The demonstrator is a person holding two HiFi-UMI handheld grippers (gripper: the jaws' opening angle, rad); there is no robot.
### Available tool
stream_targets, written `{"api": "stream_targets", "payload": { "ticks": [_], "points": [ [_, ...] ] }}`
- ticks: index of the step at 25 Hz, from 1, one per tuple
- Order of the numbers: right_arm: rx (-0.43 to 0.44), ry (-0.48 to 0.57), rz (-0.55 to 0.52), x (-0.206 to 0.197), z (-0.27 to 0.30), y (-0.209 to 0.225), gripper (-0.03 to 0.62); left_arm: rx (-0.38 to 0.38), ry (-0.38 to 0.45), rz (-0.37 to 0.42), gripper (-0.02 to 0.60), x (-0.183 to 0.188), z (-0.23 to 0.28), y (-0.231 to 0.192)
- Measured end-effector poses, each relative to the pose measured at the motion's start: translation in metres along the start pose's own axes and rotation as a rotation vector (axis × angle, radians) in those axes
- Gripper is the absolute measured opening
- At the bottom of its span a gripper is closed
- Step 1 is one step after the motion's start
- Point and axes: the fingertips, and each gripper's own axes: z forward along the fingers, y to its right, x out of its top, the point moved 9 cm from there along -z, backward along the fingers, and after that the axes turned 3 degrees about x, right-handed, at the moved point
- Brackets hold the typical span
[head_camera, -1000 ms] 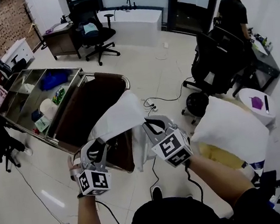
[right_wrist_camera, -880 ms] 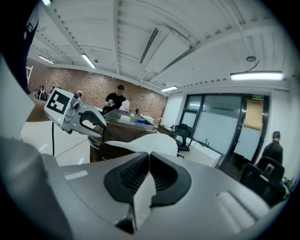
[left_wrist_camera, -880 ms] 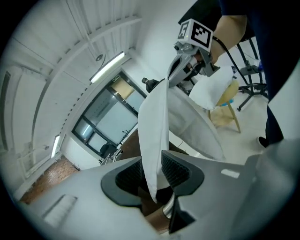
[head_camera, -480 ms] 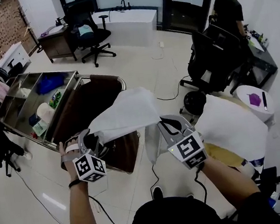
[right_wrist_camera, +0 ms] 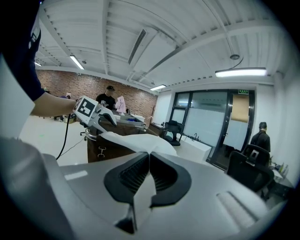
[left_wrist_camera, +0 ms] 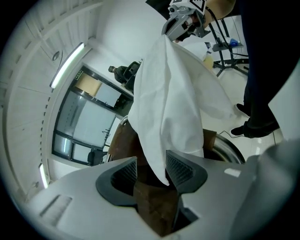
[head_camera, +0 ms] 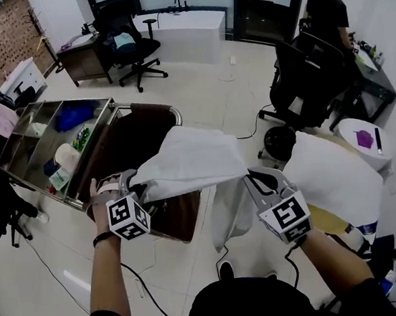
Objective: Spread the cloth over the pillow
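A white cloth [head_camera: 192, 160] hangs stretched between my two grippers above the floor. My right gripper [head_camera: 253, 176] is shut on one edge of it; in the right gripper view the cloth [right_wrist_camera: 133, 140] runs out from the closed jaws [right_wrist_camera: 149, 166]. My left gripper [head_camera: 130, 183] has just been opening its jaws. They stand open [left_wrist_camera: 151, 169], and a corner of the cloth [left_wrist_camera: 173, 103] hangs loosely between the pads. The white pillow [head_camera: 331, 181] lies to the right of the right gripper, over something yellow. No part of the cloth is on it.
A metal cart [head_camera: 16, 152] with compartments of small items stands at the left, a brown bag [head_camera: 128, 152] hanging from its near end under the cloth. Office chairs [head_camera: 302, 82] and a small round table [head_camera: 363, 140] stand behind the pillow. A person [head_camera: 327, 14] stands far back. Cables cross the floor.
The right gripper has carried its edge of the cloth to the right, toward the pillow, pulling the cloth out wider. The left gripper has shifted farther from me, rolled, and opened its jaws.
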Motion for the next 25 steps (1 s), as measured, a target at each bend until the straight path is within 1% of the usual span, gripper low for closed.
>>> {"api": "stream_targets", "payload": {
  "ticks": [5, 8, 12, 14, 16, 19, 23, 25],
  "points": [
    [-0.01, -0.001, 0.024, -0.008, -0.013, -0.002, 0.014, -0.051, -0.006, 0.063, 0.179, 0.004, 0.011, -0.001],
    [-0.011, -0.007, 0.038, -0.013, -0.016, -0.003, 0.014, -0.077, -0.012, 0.106, 0.169, 0.008, 0.018, -0.001],
    [-0.023, 0.007, 0.053, -0.012, -0.022, -0.002, 0.014, -0.093, -0.013, 0.166, 0.113, 0.016, 0.027, -0.002],
    [-0.036, 0.029, 0.054, -0.006, -0.029, 0.001, 0.014, -0.085, -0.005, 0.189, 0.068, 0.023, 0.028, -0.004],
    [-0.057, 0.055, 0.057, 0.001, -0.038, 0.006, 0.014, -0.049, 0.018, 0.198, 0.038, 0.033, 0.024, -0.01],
    [-0.096, 0.1, 0.066, 0.008, -0.056, 0.019, 0.014, 0.004, 0.07, 0.196, 0.029, 0.053, 0.014, -0.016],
    [-0.162, 0.147, 0.053, 0.019, -0.089, 0.041, 0.014, 0.032, 0.149, 0.191, 0.024, 0.09, 0.004, -0.013],
    [-0.199, 0.164, 0.056, 0.022, -0.107, 0.054, 0.014, 0.023, 0.196, 0.178, 0.023, 0.111, 0.002, -0.004]
  ]
}}
